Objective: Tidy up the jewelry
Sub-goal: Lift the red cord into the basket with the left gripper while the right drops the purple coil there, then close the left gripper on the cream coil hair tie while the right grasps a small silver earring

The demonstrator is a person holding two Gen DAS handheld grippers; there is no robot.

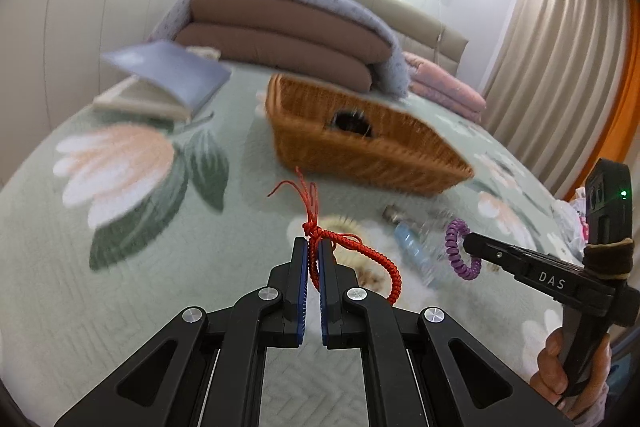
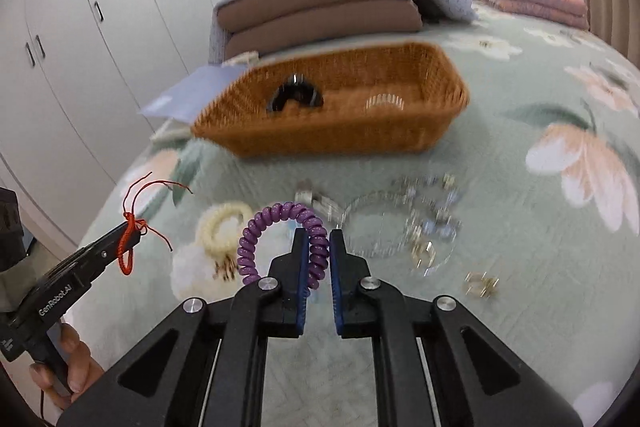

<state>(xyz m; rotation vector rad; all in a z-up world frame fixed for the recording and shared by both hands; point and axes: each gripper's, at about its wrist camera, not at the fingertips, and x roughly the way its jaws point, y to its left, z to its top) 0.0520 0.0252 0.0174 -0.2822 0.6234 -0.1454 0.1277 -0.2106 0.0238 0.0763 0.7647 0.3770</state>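
1. Left tongs (image 1: 313, 247): clamped on a red braided cord bracelet (image 1: 360, 251), held above the bed (image 1: 160, 227).
2. Right tongs (image 2: 319, 239): clamped on a purple spiral bracelet (image 2: 280, 217), also off the quilt.
3. Wicker basket (image 2: 400, 139): beyond both, holding a black item; loose jewelry (image 2: 432, 227) lies between.

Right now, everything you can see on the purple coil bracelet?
The purple coil bracelet is a glossy, plastic-looking spiral cord forming a loop. The right gripper is shut on one side of it, and the rest arches up and to the left, lifted off the green floral bedspread. Nothing else touches it.
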